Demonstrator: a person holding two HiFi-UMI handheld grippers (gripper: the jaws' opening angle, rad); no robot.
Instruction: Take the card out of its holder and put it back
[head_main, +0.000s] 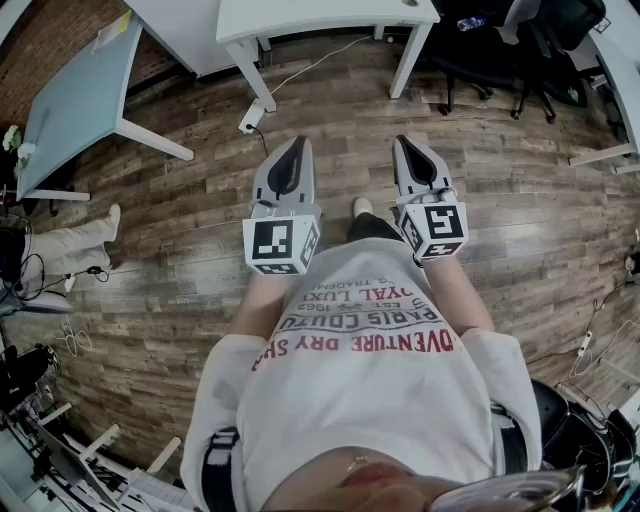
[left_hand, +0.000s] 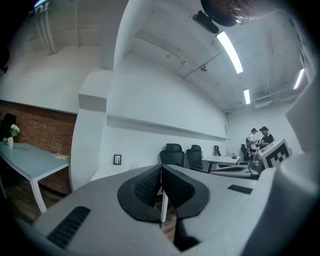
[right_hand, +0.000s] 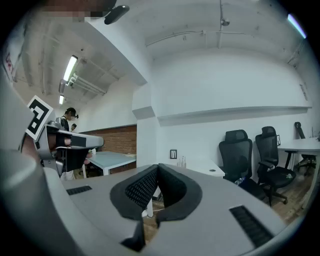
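My T-shirt (head_main: 370, 400) is white, short-sleeved, with red and dark lettering. My left gripper (head_main: 299, 141) and right gripper (head_main: 402, 141) are grey shells with black ribbed pads (left_hand: 144, 186), each bearing a black-and-white marker cube (head_main: 278, 244).

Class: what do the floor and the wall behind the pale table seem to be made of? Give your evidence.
Floor: wood or wood-look planks with a matt finish; staggered boards with visible grain. Wall: bare red-brown brick; faint mortar courses show.

Floor (head_main: 500, 200) – worn wood planks, matt and grainy. Left hand-held gripper (head_main: 297, 142) and right hand-held gripper (head_main: 404, 140) – matt grey plastic, with black ribbed pads (right_hand: 137, 187). Shirt (head_main: 370, 400) is white cloth; wall (left_hand: 45, 132) rough brick
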